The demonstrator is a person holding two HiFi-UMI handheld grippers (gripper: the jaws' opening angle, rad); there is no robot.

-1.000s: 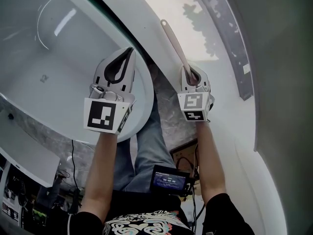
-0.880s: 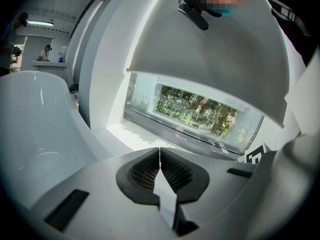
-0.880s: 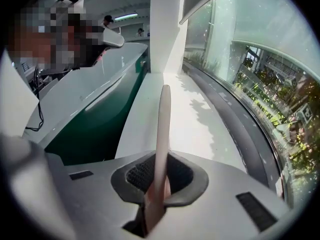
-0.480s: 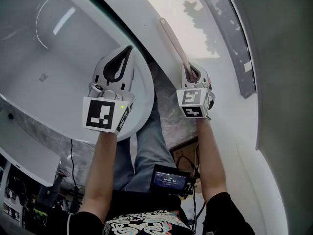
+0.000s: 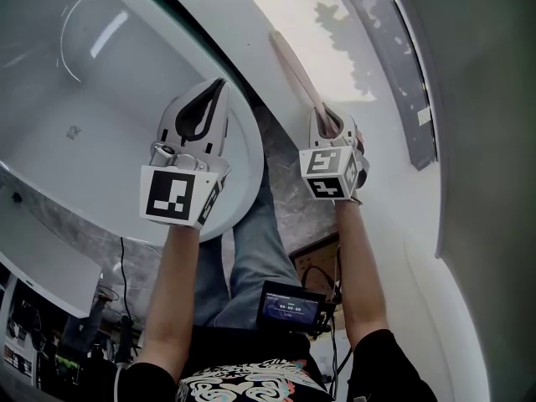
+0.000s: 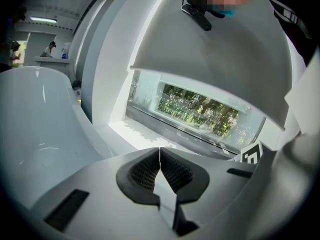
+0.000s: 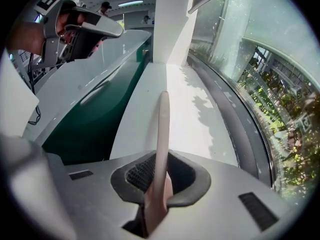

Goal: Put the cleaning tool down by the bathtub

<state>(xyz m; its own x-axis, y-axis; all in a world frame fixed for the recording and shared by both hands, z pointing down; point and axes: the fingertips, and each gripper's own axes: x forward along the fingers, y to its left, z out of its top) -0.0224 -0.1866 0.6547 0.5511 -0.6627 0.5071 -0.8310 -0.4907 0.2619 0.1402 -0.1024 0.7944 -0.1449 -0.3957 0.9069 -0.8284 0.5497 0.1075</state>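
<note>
**Head view:** The left gripper (image 5: 216,90) hangs over the rim of the white tub (image 5: 100,82). Its jaws are pressed together with nothing in them. The right gripper (image 5: 327,122) is clamped on the near end of the tool (image 5: 295,67), a slim pinkish handle. The handle runs up and away from the jaws over the white ledge (image 5: 343,40) beside the tub. Whether its far end touches the ledge cannot be told. A dark gap lies between tub and ledge, and the tool lies along the ledge side of it. The two grippers are held apart.

**Left gripper view:** The jaws of the left gripper (image 6: 160,156) meet along a thin line and hold nothing. The tub (image 6: 35,134) curves on the left, and a window (image 6: 200,109) lies ahead. The right gripper's cube (image 6: 252,155) shows at the lower right.

**Right gripper view:** The right gripper (image 7: 159,176) grips the tool (image 7: 162,124) between its ribbed pads. The handle points straight ahead above the ledge (image 7: 185,109). The tub (image 7: 95,79) is on the left, with the left gripper (image 7: 82,29) above it. The window (image 7: 260,74) runs along the right.
</note>
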